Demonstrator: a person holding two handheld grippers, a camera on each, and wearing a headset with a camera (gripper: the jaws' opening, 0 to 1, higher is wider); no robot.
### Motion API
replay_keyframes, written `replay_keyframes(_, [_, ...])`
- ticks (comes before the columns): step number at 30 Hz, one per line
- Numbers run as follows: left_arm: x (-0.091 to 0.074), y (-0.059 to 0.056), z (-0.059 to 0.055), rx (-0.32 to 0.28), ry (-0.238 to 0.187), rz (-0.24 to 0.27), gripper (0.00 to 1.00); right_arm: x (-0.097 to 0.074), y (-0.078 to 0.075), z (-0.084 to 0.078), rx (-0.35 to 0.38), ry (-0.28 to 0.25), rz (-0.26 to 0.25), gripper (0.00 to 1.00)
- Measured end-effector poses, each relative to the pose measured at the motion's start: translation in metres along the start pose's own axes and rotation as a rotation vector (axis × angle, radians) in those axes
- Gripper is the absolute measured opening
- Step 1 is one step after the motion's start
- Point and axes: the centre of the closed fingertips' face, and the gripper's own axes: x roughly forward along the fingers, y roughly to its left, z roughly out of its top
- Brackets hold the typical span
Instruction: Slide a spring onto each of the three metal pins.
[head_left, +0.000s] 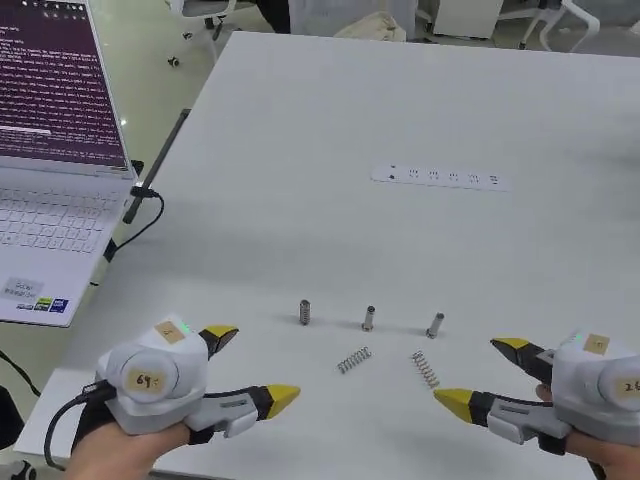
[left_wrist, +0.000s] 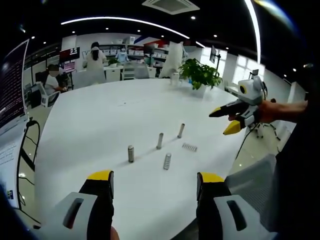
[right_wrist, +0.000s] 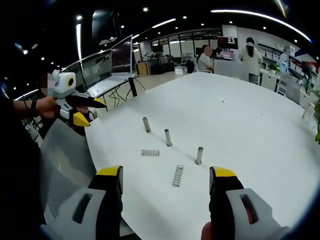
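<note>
Yellow-tipped left tool (head_left: 255, 363) and yellow-tipped right tool (head_left: 477, 372) have jaws spread wide, holding nothing, above the white surface (head_left: 300, 140). Two loose steel coil springs (head_left: 354, 360) lie between them, just before three upright metal pins (head_left: 368, 318).

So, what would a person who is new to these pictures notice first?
Probably the two yellow-tipped grippers, the left gripper and the right gripper, both open over the near edge of the white table. Just beyond them, three short metal pins stand in a row, with two loose coil springs lying on their near side. An open white laptop sits at the left.
</note>
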Motion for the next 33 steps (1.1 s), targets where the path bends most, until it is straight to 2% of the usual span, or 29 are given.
replay_keyframes(9, [0.010,-0.003,0.006,0.031,0.010,-0.029,0.63,-0.004,-0.006,-0.001,0.001,0.003,-0.005,0.71])
replay_keyframes(18, [0.031,-0.009,0.011,0.080,0.039,-0.073,0.62,-0.010,-0.004,-0.002,-0.012,0.017,0.011,0.72])
replay_keyframes(26, [0.055,-0.017,0.013,0.103,0.066,-0.111,0.61,-0.012,0.004,-0.006,-0.006,0.018,0.035,0.74])
replay_keyframes(33, [0.073,-0.020,0.015,0.107,0.078,-0.130,0.60,-0.018,0.003,-0.010,-0.004,0.026,0.037,0.75])
